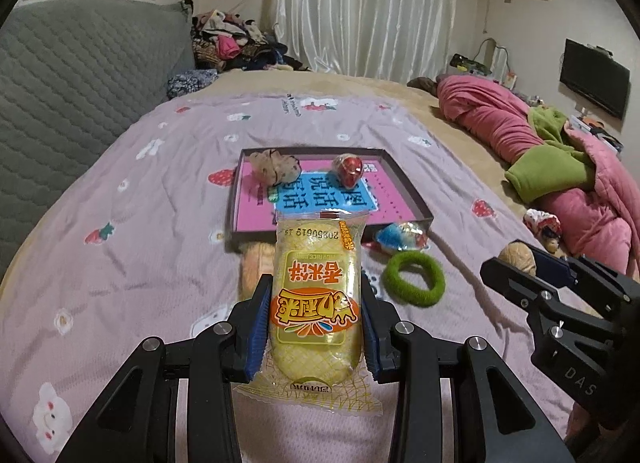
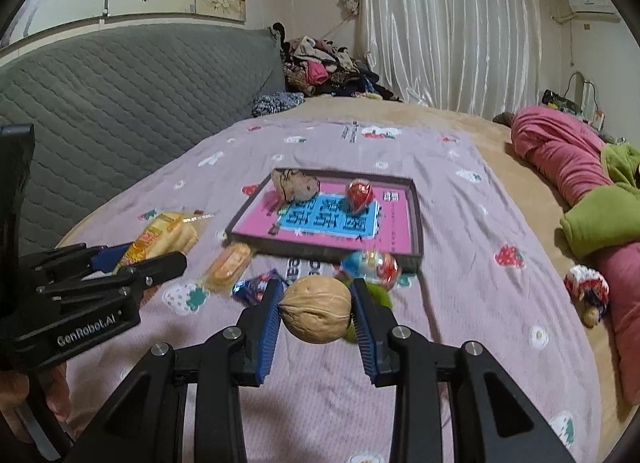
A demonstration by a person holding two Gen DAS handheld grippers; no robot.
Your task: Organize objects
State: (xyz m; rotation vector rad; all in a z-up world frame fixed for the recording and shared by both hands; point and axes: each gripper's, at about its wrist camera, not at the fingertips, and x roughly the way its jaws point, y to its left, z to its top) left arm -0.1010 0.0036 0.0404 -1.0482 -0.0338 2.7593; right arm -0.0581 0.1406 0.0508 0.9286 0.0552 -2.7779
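Note:
My left gripper (image 1: 316, 295) is shut on a yellow rice-cracker packet (image 1: 316, 303) and holds it above the bedspread, short of the tray. My right gripper (image 2: 316, 303) is shut on a walnut (image 2: 316, 309), also seen at the right of the left wrist view (image 1: 518, 259). The shallow dark tray (image 1: 404, 179) with a pink and blue liner lies ahead; it holds a beige scrunchie (image 1: 274, 167) and a red foil candy (image 1: 350, 171). In front of the tray lie a green hair tie (image 1: 414, 279), a blue foil candy (image 1: 400, 237) and an orange snack packet (image 2: 230, 265).
A small blue wrapper (image 2: 256, 287) lies on the bedspread by the right gripper. A pink and green quilt (image 1: 560, 151) is heaped at the right, with a patterned scrunchie (image 2: 588, 287) beside it. A grey headboard (image 1: 80, 83) and a clothes pile (image 1: 232, 43) stand behind.

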